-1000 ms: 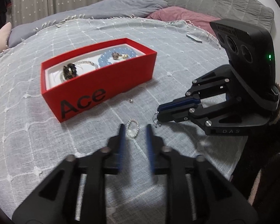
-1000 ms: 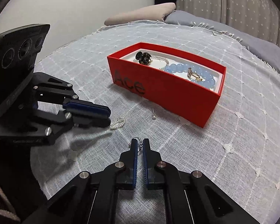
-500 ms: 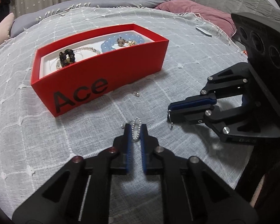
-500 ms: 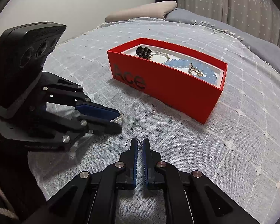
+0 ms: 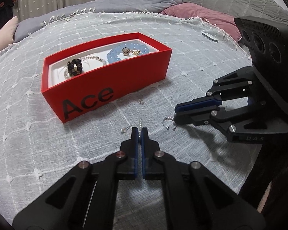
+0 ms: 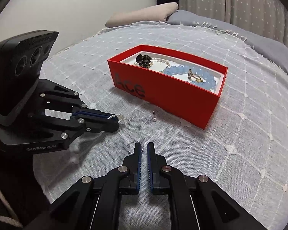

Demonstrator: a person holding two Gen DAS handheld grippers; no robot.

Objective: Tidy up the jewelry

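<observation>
My left tongs [image 5: 139, 132] have just clenched on a small pearl ring [image 5: 140, 123], pinched on the bedspread [image 5: 38, 143] in front of the red box [image 5: 113, 88]. My right tongs [image 6: 143, 148] have been opening slightly; a beaded silver hoop [image 6: 133, 146] lies at their left finger, seemingly loose. A pearl stud [image 6: 154, 119] lies beside the box.

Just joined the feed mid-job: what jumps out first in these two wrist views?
The red box marked "Ace" sits mid-bedspread, holding a blue bead bracelet and a dark beaded ring. In front of it, the left gripper is shut on a pearl piece, while the right gripper meets a silver ball chain.
</observation>
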